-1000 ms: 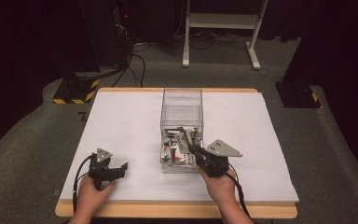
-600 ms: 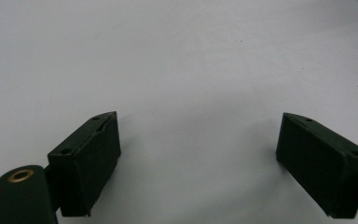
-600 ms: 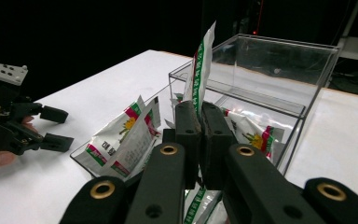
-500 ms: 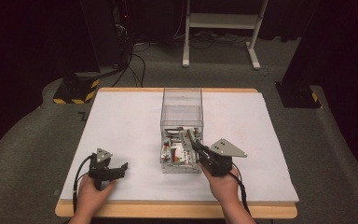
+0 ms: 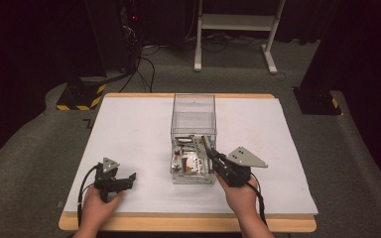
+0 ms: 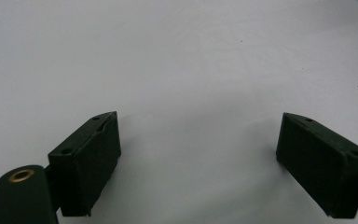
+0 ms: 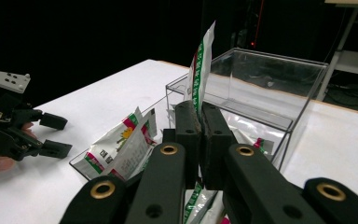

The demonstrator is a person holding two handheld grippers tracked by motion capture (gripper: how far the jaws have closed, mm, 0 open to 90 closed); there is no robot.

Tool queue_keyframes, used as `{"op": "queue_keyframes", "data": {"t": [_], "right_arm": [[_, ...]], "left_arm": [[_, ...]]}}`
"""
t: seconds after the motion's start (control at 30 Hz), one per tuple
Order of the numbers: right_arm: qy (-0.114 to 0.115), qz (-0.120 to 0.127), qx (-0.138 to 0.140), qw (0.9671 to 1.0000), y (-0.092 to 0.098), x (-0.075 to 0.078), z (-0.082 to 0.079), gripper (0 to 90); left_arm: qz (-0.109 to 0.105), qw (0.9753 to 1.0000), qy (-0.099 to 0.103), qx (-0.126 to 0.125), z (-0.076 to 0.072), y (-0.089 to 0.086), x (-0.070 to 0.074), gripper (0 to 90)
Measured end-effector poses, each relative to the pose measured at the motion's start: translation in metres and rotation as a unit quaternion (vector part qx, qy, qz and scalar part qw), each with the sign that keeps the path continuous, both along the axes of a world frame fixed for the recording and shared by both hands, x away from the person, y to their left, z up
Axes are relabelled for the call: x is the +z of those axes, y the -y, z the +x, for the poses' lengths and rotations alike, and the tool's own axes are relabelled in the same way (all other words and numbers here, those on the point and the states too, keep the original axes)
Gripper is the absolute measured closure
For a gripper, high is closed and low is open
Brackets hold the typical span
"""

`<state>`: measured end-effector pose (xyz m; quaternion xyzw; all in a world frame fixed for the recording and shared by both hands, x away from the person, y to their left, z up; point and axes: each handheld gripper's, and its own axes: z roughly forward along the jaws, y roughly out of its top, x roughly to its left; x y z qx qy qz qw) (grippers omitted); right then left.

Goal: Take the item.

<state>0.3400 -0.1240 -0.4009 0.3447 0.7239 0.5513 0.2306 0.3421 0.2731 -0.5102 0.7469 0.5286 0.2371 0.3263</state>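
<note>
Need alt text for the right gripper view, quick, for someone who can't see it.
The right gripper, jaws shut, pinches a green, red and white packet upright above a clear box that holds more packets on a white table. The left gripper rests open at far left.

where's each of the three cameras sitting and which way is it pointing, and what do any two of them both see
High view: above the person's side, looking forward and down on the white table, clear box, both hands and grippers.
Left gripper view: rides the left gripper, looking down at bare table between its spread fingers.
Right gripper view: rides the right gripper, looking along fingers clamped on a sachet.
Shared: high and right gripper views both show the box and left gripper.
</note>
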Motion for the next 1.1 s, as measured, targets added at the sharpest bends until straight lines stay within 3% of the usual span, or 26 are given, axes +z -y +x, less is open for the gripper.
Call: {"op": "queue_keyframes", "data": {"t": [0.4, 0.67, 0.77, 1.1], "right_arm": [[0.004, 0.017, -0.024, 0.9996, 0.021, 0.006, 0.005, 88.3], [0.005, 0.03, -0.049, 0.9983, 0.039, 0.01, 0.011, 88.2], [0.011, 0.035, -0.069, 0.9969, 0.05, 0.013, 0.014, 88.2], [0.016, 0.019, -0.105, 0.9942, 0.066, 0.008, 0.023, 88.1]], "left_arm": [[0.0, 1.0, 0.0, 0.0, 0.0, 0.0, 0.0, 13.8], [0.0, 1.0, 0.0, 0.0, 0.0, 0.0, 0.0, 13.8], [0.0, 1.0, 0.0, 0.0, 0.0, 0.0, 0.0, 13.8], [0.0, 1.0, 0.0, 0.0, 0.0, 0.0, 0.0, 13.8]]}}
